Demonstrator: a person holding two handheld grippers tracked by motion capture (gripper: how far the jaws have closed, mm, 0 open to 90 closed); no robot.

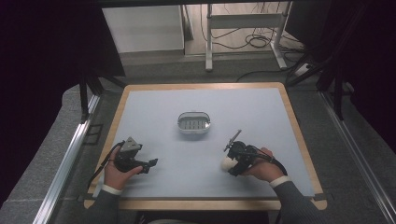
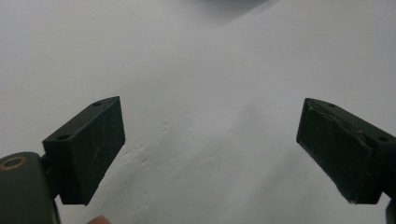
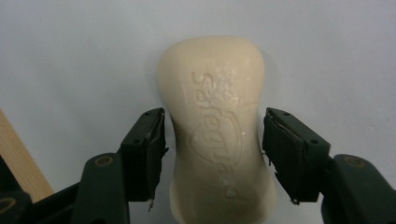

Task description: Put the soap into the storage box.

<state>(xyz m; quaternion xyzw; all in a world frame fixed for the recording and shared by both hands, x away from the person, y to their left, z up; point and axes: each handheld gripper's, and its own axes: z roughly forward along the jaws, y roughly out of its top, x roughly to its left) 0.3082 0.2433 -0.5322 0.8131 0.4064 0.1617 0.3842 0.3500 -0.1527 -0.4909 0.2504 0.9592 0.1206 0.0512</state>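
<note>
A cream soap bar with embossed lettering lies on the pale blue mat, seen in the high view as a soap bar at the front right. My right gripper straddles its narrow waist, a black pad on each side with a thin gap to the soap, so it is open. It shows as the right gripper in the high view. A grey oval soap dish with a ribbed insert stands at the mat's middle. My left gripper rests at the front left, and the left gripper is open over bare mat.
The table's wooden rim frames the mat; a strip of it, the wooden edge, lies close to the right gripper's left jaw. Beyond the table are a metal frame and floor cables.
</note>
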